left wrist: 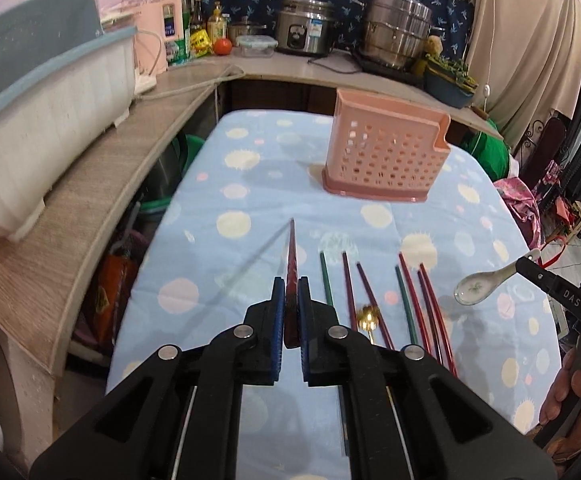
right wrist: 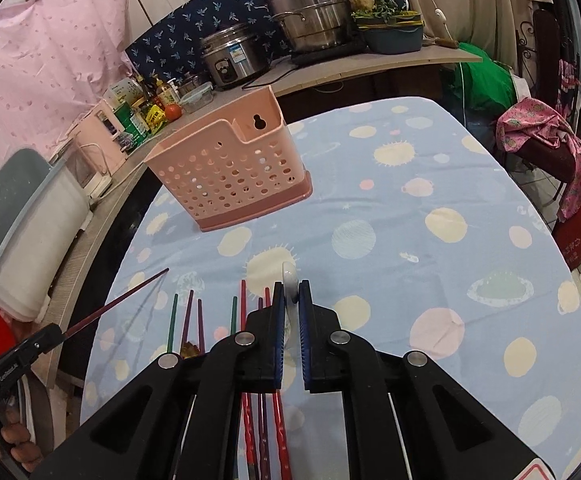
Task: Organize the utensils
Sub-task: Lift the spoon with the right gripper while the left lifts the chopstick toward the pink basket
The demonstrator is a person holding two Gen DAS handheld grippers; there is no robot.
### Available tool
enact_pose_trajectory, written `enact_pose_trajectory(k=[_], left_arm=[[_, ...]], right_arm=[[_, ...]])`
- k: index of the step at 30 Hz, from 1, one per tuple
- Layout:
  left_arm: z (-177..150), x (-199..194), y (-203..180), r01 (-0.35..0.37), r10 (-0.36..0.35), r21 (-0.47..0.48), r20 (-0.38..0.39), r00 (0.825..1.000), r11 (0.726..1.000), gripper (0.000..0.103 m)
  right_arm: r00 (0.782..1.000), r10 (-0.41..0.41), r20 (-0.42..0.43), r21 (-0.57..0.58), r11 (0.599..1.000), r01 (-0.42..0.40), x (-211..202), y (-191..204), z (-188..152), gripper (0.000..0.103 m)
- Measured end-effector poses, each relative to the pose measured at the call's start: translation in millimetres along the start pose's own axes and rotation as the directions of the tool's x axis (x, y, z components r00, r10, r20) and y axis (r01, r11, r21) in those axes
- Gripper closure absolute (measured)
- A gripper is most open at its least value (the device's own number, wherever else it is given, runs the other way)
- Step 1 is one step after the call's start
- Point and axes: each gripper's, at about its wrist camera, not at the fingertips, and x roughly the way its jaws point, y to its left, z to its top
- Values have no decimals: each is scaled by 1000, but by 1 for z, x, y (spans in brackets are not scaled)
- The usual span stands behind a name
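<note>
**Chopstick and spoon aloft, holder waiting**

The left tongs (left wrist: 290, 312) pinch a dark red chopstick (left wrist: 291, 264); the right tongs (right wrist: 290, 320) clamp a white spoon (left wrist: 486, 282) by what looks like its handle. The pink holder (left wrist: 386, 160) stands farther back on the table (left wrist: 250, 208). Best to tip each upright over the holder's mouth before loosening.

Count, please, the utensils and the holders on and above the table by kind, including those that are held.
Chopsticks: 8 (7 on the cloth, 1 held)
Spoons: 2 (1 white, held; 1 gold, on the cloth)
Pink holder: 1
Total: 11
</note>
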Motion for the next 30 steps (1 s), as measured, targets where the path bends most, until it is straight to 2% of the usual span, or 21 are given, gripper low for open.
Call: enact_pose_trajectory(k=[11, 12, 16, 21, 24, 26, 28, 30], left_arm=[[92, -7, -6, -28, 24, 29, 120, 992, 999, 98], [98, -8, -7, -28, 24, 29, 129, 991, 999, 103], [134, -17, -14, -23, 18, 26, 186, 982, 999, 103], [171, -31, -25, -8, 0, 32, 254, 967, 999, 103], [176, -36, -23, 7, -13, 22, 262, 965, 1000, 103], [169, -31, -19, 22, -28, 27, 233, 972, 999, 103], [152, -22, -13, 36, -41, 32, 189, 981, 999, 101], [121, -10, -4, 39, -45, 41, 134, 990, 998, 100]], right_arm=[[995, 30, 94, -24, 999, -28, 4, 12, 71, 96], [994, 33, 102, -23, 999, -31, 4, 13, 78, 96], [991, 49, 126, -19, 999, -47, 9, 17, 103, 96], [987, 33, 159, -46, 999, -26, 14, 25, 127, 96], [987, 43, 155, -52, 998, -35, 14, 27, 125, 96], [987, 54, 154, -55, 997, -46, 10, 27, 118, 96], [987, 49, 156, -57, 998, -41, 5, 27, 109, 96], [987, 53, 152, -50, 998, -46, 0, 25, 96, 96]])
